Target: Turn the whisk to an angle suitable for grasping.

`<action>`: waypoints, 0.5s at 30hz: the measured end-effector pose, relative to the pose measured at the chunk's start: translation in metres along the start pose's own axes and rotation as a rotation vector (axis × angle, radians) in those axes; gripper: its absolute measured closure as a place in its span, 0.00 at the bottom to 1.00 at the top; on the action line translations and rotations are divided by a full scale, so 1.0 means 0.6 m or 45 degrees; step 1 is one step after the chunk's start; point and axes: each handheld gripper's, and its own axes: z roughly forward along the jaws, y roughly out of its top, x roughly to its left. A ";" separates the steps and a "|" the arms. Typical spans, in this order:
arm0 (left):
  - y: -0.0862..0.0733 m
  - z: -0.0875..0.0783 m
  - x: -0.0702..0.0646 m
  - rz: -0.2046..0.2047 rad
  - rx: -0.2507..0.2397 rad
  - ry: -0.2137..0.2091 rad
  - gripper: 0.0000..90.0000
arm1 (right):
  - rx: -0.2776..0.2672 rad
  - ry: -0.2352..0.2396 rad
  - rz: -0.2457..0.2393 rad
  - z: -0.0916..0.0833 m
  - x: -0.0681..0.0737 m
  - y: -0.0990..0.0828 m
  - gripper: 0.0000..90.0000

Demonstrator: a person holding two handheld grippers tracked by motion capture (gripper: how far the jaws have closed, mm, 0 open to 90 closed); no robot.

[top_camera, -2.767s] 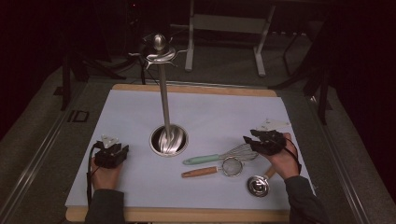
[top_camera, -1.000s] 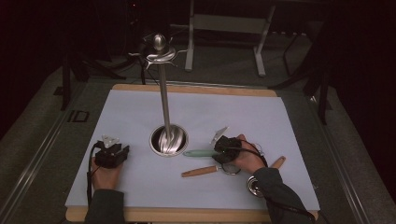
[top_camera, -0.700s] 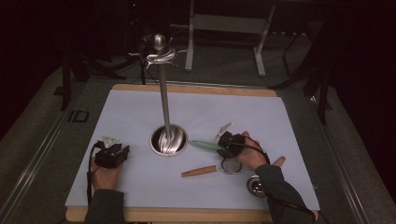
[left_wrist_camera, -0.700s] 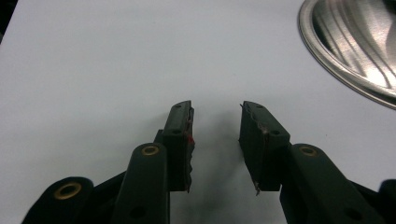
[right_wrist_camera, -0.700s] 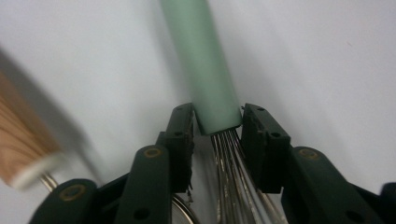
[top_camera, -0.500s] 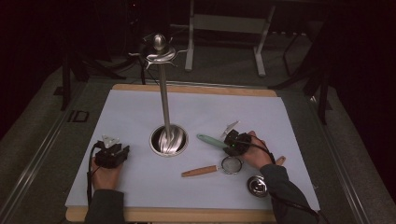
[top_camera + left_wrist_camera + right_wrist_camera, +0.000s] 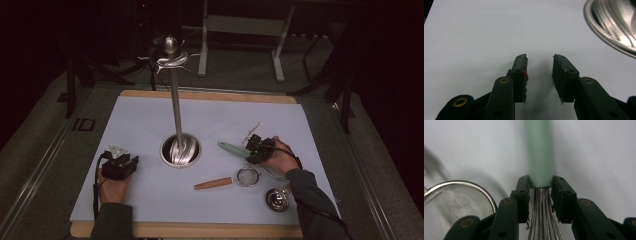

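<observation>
Over table, right claw [image 7: 540, 195] grips whisk [image 7: 539, 152].

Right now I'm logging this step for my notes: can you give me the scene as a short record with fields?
Surface: white mat on a wooden board
Right gripper: jaws, just closed further, clamp the mint-green handle of the wire whisk where its wires begin
Left gripper: open, nothing between its jaws, over the mat
Centre: tall steel stand on a round shiny base
Near the whisk: small mesh strainer with wooden handle
Front right: small round metal cup
</observation>
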 end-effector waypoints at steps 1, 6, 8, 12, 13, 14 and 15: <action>0.000 0.000 0.000 0.000 0.000 0.000 0.72 | 0.025 0.020 -0.008 0.000 -0.003 0.005 0.76; 0.000 0.000 0.000 -0.001 -0.001 -0.003 0.71 | 0.085 0.089 -0.029 -0.001 -0.014 0.028 0.76; 0.000 0.000 0.000 0.001 0.000 -0.003 0.71 | 0.101 0.115 -0.045 0.002 -0.020 0.033 0.76; 0.000 0.000 0.000 0.001 -0.001 -0.002 0.71 | 0.139 0.154 -0.051 0.008 -0.026 0.040 0.75; 0.000 0.000 0.000 0.002 0.000 -0.001 0.71 | 0.149 0.156 -0.054 0.009 -0.027 0.042 0.75; 0.000 0.000 0.000 0.001 0.000 0.000 0.71 | 0.150 0.161 -0.047 0.012 -0.028 0.043 0.74; 0.000 0.000 0.000 0.001 0.000 0.001 0.71 | 0.160 0.170 -0.038 0.015 -0.028 0.045 0.74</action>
